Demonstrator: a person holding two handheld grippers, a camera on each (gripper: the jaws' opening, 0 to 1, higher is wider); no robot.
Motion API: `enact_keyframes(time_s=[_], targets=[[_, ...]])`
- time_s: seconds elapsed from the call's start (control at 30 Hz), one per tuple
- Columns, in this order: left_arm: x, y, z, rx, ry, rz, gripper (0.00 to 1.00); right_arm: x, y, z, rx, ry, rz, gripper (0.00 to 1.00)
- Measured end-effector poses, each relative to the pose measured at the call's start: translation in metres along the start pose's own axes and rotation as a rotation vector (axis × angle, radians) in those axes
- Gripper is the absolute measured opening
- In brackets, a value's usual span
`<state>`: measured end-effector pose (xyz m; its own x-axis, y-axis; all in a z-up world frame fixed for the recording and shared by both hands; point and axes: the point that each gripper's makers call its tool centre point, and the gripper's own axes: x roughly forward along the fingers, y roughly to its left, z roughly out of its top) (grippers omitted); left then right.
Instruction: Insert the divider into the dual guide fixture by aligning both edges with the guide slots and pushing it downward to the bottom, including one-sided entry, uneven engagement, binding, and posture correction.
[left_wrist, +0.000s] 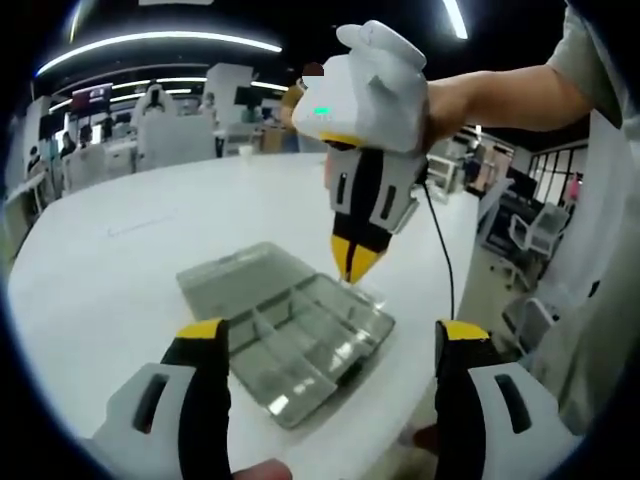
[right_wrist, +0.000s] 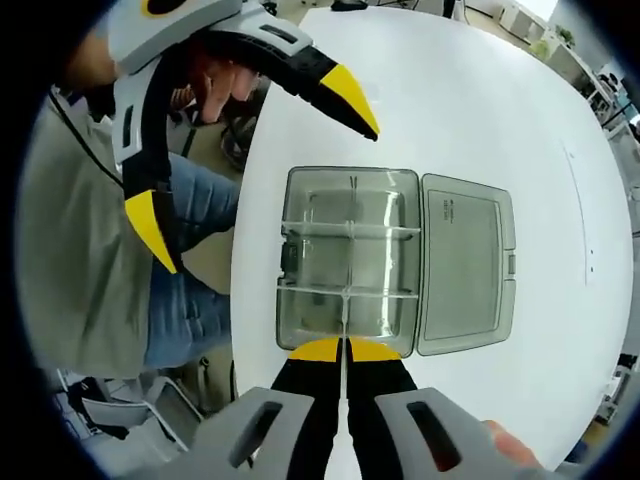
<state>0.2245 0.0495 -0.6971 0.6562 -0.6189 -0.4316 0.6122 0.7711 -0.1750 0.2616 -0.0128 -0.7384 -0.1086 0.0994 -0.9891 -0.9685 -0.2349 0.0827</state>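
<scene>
Pinched edge-on in the closed right gripper (right_wrist: 345, 349), thin clear divider (right_wrist: 344, 318) poised over the open compartment box (right_wrist: 300, 240) for slot alignment; left gripper (left_wrist: 330, 340) open nearby.

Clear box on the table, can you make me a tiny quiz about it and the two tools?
1. True or false: the clear box on the white table has its lid flipped open beside it.
2. The left tool has its jaws: A) wide apart, B) pinched together, C) holding the lid.
3. Fill in: the right tool is pinched on a thin clear ___ at the box's edge.

Key: 1 true. 2 A. 3 divider.
</scene>
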Motion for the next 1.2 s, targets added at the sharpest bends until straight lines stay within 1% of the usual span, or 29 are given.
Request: enact_keyframes(time_s=[0.17,0.43,0.6,0.7,0.73,0.8,1.07,1.2], targets=[[0.0,0.001,0.001,0.0,-0.002,0.001,0.83,0.002,-0.001,0.0,-0.012,0.007,0.007,0.0],[0.001,0.001,0.002,0.001,-0.003,0.001,0.83,0.004,0.0,-0.001,0.019,0.005,0.021,0.0],[0.001,0.001,0.001,0.0,-0.001,0.002,0.83,0.004,-0.001,-0.002,0.022,-0.002,0.022,0.0],[0.001,0.001,0.003,0.003,-0.003,0.001,0.83,0.004,0.002,0.0,0.015,0.008,0.017,0.0],[0.001,0.001,0.003,0.004,-0.002,0.001,0.83,0.005,0.001,0.0,0.028,0.013,0.016,0.0],[0.001,0.001,0.003,0.004,-0.003,0.001,0.83,0.006,0.002,0.001,0.01,0.018,0.013,0.0],[-0.001,0.002,0.004,0.005,-0.004,0.003,0.83,0.01,0.002,0.002,0.018,0.018,0.014,0.0],[-0.001,0.002,0.002,0.005,-0.002,0.002,0.83,0.012,0.002,0.001,0.009,0.014,0.011,0.0]])
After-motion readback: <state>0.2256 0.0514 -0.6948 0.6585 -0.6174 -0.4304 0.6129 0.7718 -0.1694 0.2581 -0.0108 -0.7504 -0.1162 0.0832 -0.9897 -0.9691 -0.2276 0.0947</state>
